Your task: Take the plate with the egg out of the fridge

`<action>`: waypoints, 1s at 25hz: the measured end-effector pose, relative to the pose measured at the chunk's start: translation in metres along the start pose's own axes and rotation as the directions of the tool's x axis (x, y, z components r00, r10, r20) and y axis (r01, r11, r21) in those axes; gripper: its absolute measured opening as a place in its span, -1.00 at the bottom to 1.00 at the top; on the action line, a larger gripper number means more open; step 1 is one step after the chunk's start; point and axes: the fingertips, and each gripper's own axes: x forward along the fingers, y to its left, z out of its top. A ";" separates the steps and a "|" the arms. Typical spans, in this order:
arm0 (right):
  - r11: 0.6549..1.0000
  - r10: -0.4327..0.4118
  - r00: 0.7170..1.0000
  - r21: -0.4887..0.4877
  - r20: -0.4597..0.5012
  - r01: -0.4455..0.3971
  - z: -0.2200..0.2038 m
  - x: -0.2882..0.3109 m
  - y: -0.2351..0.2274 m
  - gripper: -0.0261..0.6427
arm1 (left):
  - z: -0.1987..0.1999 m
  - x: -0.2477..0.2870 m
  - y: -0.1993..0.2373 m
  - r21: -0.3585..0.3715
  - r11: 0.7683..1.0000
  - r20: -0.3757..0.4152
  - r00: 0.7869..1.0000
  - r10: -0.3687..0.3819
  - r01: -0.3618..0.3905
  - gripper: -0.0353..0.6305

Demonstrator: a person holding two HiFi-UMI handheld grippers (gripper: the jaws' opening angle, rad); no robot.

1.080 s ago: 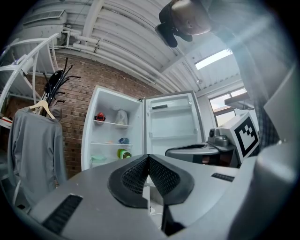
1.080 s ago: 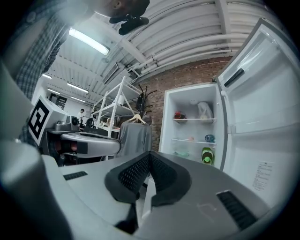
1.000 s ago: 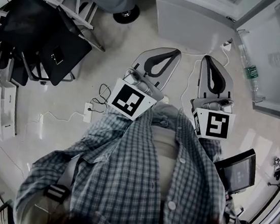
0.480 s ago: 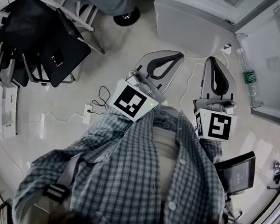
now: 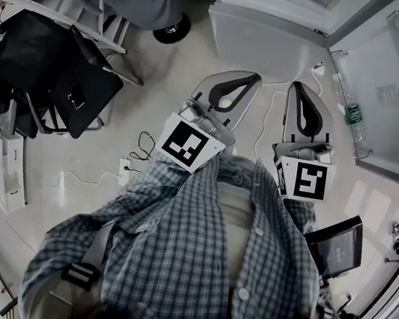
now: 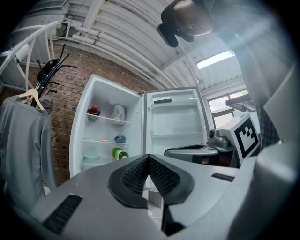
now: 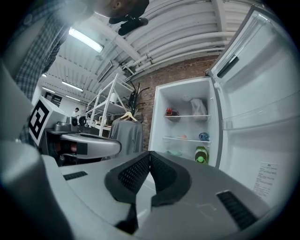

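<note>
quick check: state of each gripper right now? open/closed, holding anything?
Left gripper: closed, holding nothing.
Right gripper: closed, holding nothing.

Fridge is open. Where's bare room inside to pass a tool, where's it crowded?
In the fridge, the freest stretch is the middle shelf between the left wall and a small orange item. Upper door racks look bare. Crowded: top shelf, red item and white bag; lower shelf, pale green dish and green bottle.
</note>
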 end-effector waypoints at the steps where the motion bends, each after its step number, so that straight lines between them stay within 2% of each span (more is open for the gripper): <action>1: 1.000 -0.001 1.000 -0.002 -0.003 0.001 0.000 0.004 -0.002 -0.90 | 0.000 0.004 0.004 -0.001 1.000 0.001 1.000 -0.002 0.002 -0.88; 5: 1.000 -0.013 1.000 -0.001 -0.029 0.013 -0.001 0.024 -0.010 -0.90 | 0.002 0.019 0.022 0.002 1.000 0.005 1.000 -0.014 0.014 -0.88; 9: 0.999 -0.033 0.999 0.032 0.025 0.032 0.014 0.054 -0.015 -0.90 | 0.006 0.033 0.045 0.004 1.000 0.009 1.000 -0.024 0.024 -0.88; 12: 1.000 -0.025 0.999 0.002 -0.030 0.025 0.007 0.072 -0.017 -0.90 | 0.008 0.042 0.065 0.002 0.999 0.010 0.999 -0.035 0.035 -0.88; 16: 0.999 -0.034 0.999 0.014 0.009 0.034 0.023 0.104 -0.017 -0.90 | 0.013 0.056 0.091 -0.012 0.999 0.016 0.999 -0.050 0.050 -0.88; 22: 0.998 -0.037 0.998 -0.050 -0.044 0.035 0.018 0.139 -0.024 -0.90 | 0.016 0.079 0.135 -0.008 0.998 0.032 0.997 -0.063 0.064 -0.88; 25: 0.998 -0.060 0.997 -0.038 -0.043 0.059 0.020 0.158 -0.032 -0.90 | 0.015 0.091 0.150 -0.011 0.996 0.038 0.996 -0.083 0.083 -0.88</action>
